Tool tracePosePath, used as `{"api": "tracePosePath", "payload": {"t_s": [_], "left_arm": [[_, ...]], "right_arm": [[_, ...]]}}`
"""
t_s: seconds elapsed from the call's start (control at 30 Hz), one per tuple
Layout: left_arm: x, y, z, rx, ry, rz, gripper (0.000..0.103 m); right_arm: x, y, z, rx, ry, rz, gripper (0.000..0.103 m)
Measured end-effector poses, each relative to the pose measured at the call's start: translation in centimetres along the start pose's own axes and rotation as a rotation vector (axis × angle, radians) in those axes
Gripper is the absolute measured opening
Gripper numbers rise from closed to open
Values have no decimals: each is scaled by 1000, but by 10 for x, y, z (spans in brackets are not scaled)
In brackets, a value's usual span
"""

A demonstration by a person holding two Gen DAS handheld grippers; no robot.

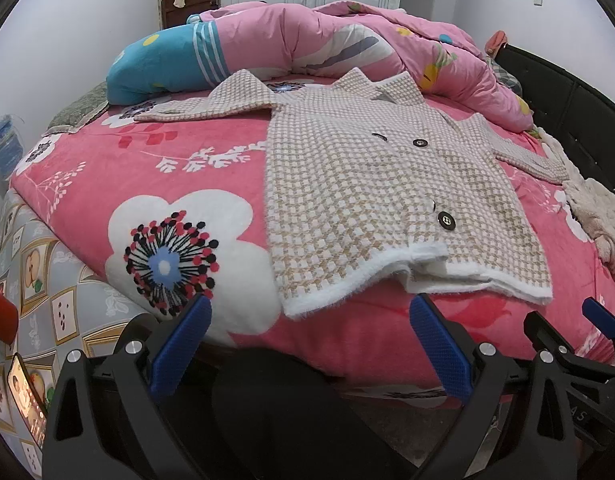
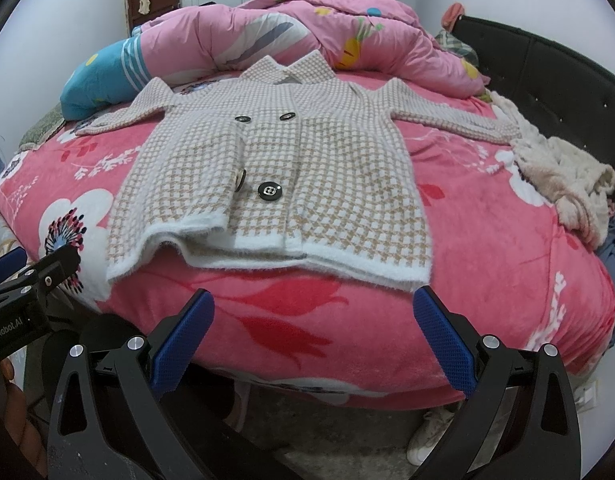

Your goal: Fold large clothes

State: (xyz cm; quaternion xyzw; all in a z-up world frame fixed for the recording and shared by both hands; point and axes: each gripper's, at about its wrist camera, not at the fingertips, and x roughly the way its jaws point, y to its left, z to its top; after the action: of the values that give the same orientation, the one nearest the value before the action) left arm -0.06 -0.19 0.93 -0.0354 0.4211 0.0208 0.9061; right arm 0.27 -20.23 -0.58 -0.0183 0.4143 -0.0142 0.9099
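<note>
A bed (image 2: 307,320) under a pink floral blanket fills the pale-walled room; the checked jacket (image 2: 275,184) lies flat just beyond both spread, empty tools, left tool (image 1: 309,344); right tool (image 2: 313,340).

even, soft indoor light, sharp focus, strong fisheye bending and dark corners.

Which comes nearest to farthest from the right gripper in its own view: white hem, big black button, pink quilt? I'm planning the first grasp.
1. White hem, just ahead of the right gripper.
2. Big black button, mid-coat, slightly left.
3. Pink quilt, heaped at the bed's far end.
</note>
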Motion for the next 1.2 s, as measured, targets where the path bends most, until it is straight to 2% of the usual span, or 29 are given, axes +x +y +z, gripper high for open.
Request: {"api": "tracePosePath", "payload": {"t_s": [1.2], "left_arm": [[-1,4,1,0,-5,2,98]], "right_arm": [[-4,1,0,-2,-5,-4,96]]}}
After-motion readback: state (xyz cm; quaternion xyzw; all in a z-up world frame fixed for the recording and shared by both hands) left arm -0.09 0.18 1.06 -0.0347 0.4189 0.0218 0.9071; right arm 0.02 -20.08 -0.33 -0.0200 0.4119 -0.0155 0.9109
